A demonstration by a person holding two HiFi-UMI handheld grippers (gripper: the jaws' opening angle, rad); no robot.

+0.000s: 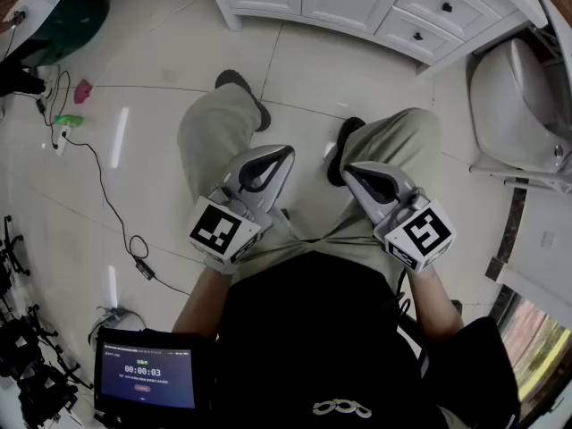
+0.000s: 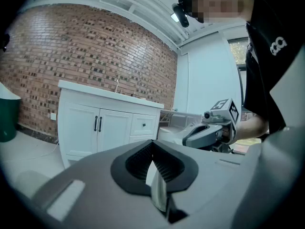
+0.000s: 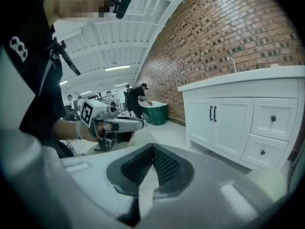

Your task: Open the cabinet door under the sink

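Facing cabinet door (image 2: 113, 132); left gripper (image 1: 284, 154), right gripper (image 1: 350, 170) closed.

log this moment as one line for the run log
stage: standing back, not started | left gripper: shut, empty | right gripper: shut, empty | cabinet doors: closed, untouched

The white cabinet (image 2: 81, 128) is showing black handles (image 2: 97, 123) against a red-brown brick wall (image 2: 95, 51), while the grey left gripper (image 1: 286, 152) and right gripper (image 1: 348, 167) are wearing black-and-white square markers (image 1: 217, 229) above khaki trousers (image 1: 210, 132) and cream floor tiles (image 1: 161, 79).
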